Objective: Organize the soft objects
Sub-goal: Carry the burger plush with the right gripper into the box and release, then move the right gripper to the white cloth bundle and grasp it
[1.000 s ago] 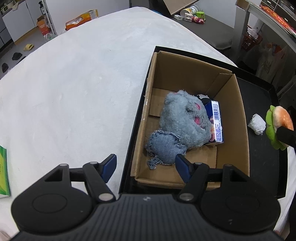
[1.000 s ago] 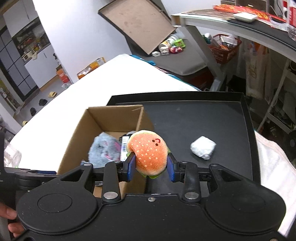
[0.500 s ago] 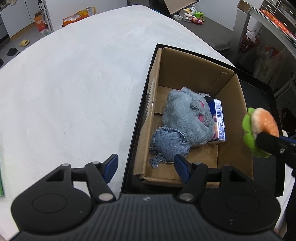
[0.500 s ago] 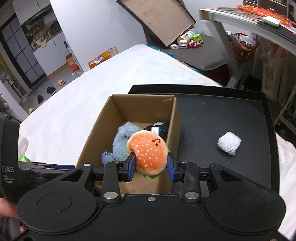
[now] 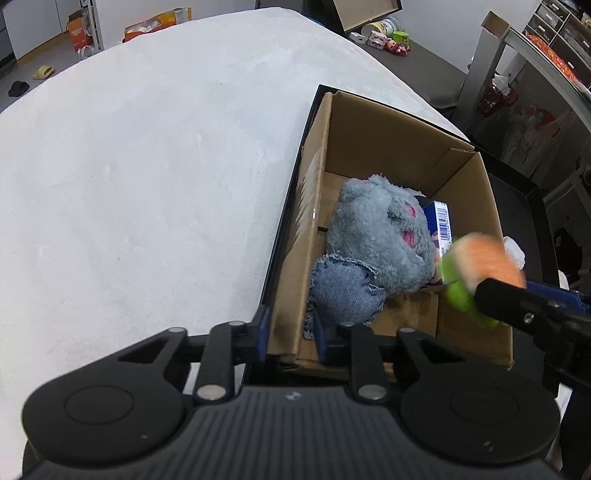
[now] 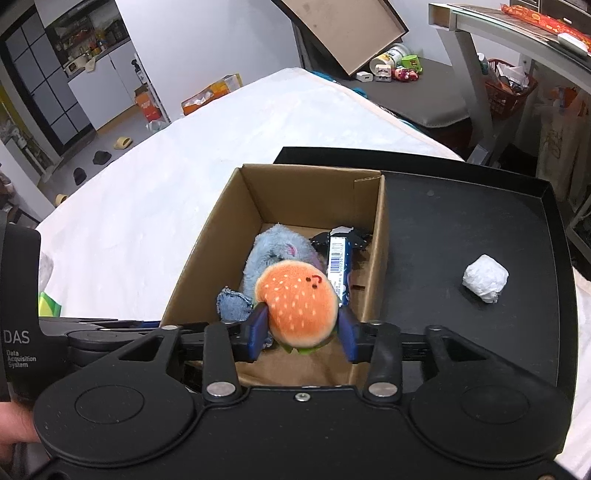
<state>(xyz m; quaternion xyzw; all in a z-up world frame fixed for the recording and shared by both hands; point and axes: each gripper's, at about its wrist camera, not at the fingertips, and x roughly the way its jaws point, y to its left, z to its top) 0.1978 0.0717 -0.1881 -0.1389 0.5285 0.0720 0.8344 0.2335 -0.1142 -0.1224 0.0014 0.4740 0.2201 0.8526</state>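
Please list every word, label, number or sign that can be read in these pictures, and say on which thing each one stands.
"DAS": on the black device at the left edge of the right wrist view.
"Data Acquisition System": small print below it, same device.
Barcode on the blue packet in the cardboard box: its digits are too small to read.
Orange cartons on the floor: print too blurred.
Red strip on the shelf: print too blurred.

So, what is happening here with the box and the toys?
A person is sorting soft toys into a cardboard box on a black tray. The left gripper is closing on the box's near wall. The right gripper is opening around a plush burger above the box, where a grey plush already lies.
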